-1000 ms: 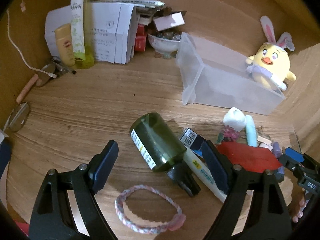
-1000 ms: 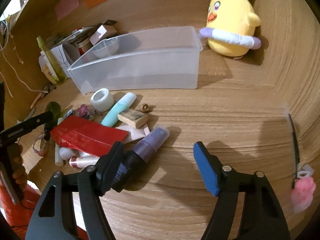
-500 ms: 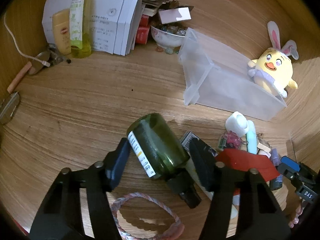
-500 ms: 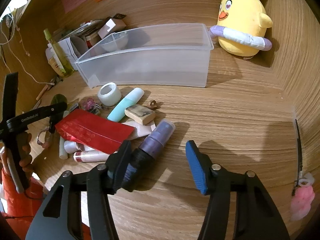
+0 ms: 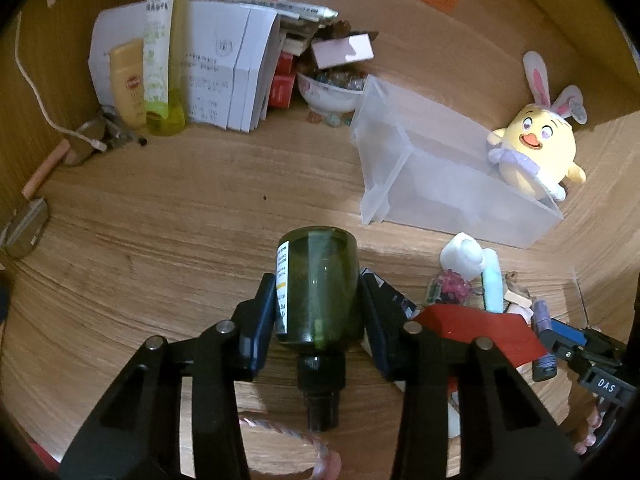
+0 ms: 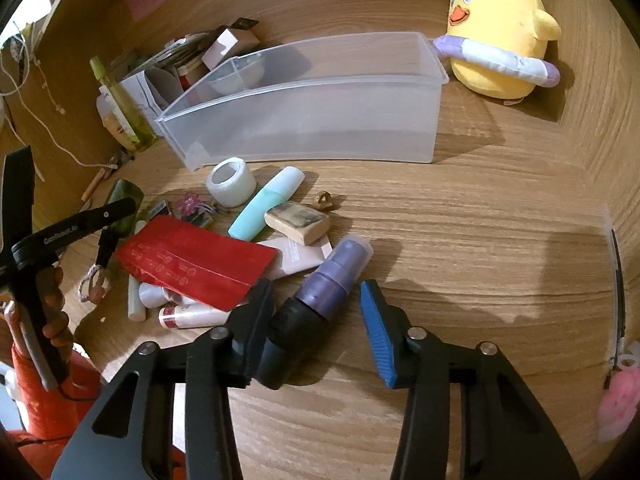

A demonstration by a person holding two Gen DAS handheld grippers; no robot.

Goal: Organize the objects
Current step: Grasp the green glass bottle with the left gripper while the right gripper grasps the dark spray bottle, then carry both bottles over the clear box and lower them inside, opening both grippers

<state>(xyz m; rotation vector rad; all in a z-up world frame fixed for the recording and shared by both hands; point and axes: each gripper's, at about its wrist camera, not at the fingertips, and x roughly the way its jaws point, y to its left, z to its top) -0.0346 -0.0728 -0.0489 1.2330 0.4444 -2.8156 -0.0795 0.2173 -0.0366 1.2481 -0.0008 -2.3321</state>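
Where clutter sits, wooden desk (image 6: 480, 240).

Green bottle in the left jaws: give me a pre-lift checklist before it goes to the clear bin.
1. Grip: both pads of the left gripper press the sides of the green bottle. ok.
2. Bottle orientation: black cap faces the camera, base faces away. ok.
3. Bottle lifted off the desk: cannot tell.
4. Snag risk: the pink braided loop lies just under the cap and may catch. cannot tell.
5. Clear bin: open top, nothing visible inside. ok.
6. Right gripper: jaws open around the purple spray bottle, with a gap at the blue pad, away from the bin. ok.
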